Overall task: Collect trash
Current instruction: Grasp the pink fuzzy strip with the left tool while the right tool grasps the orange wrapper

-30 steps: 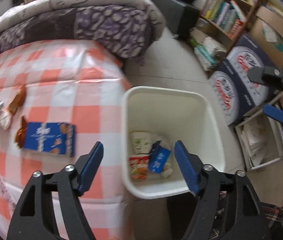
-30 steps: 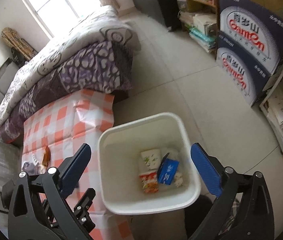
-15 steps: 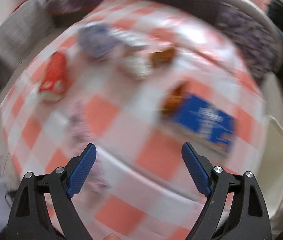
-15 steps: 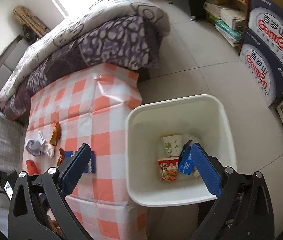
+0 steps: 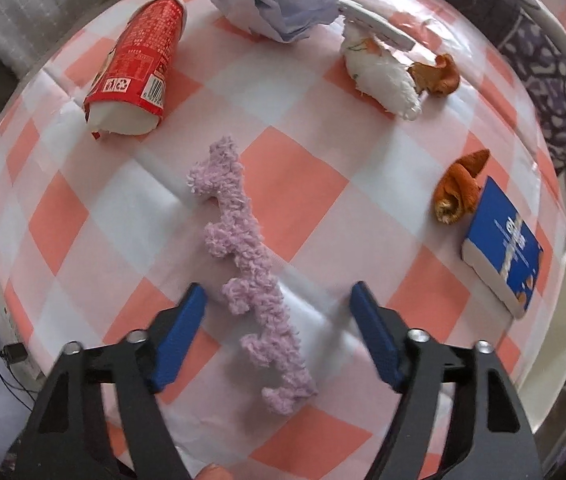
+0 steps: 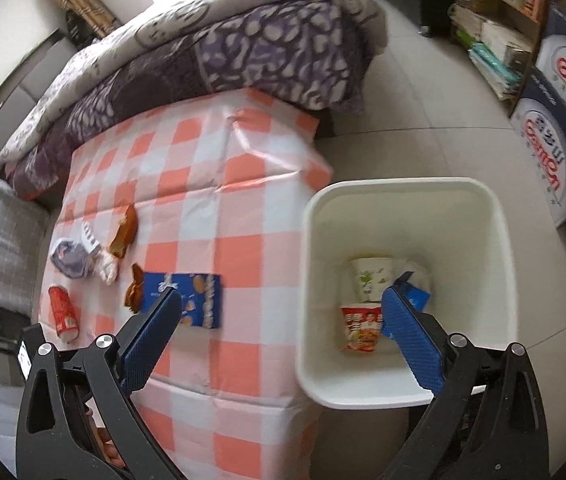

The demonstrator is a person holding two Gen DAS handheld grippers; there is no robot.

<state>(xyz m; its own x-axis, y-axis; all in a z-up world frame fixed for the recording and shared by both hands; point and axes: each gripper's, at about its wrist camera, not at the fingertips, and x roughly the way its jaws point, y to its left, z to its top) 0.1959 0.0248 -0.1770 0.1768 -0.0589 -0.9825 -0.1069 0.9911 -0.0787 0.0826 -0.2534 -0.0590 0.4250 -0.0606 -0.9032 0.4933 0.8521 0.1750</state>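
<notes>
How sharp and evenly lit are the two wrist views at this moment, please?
Left wrist view: mostly sharp on the purple fuzzy strip, fisheye bulging the checked tablecloth, soft daylight with faint shadows. Right wrist view: slight motion blur on the blue box, window glare top centre, white bin evenly lit.

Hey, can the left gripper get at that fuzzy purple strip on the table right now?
Probably yes. The left gripper points down with the fuzzy purple strip lying between its open jaws, which have just been closing. Nothing covers the strip; the red cup and blue box lie well aside.
</notes>
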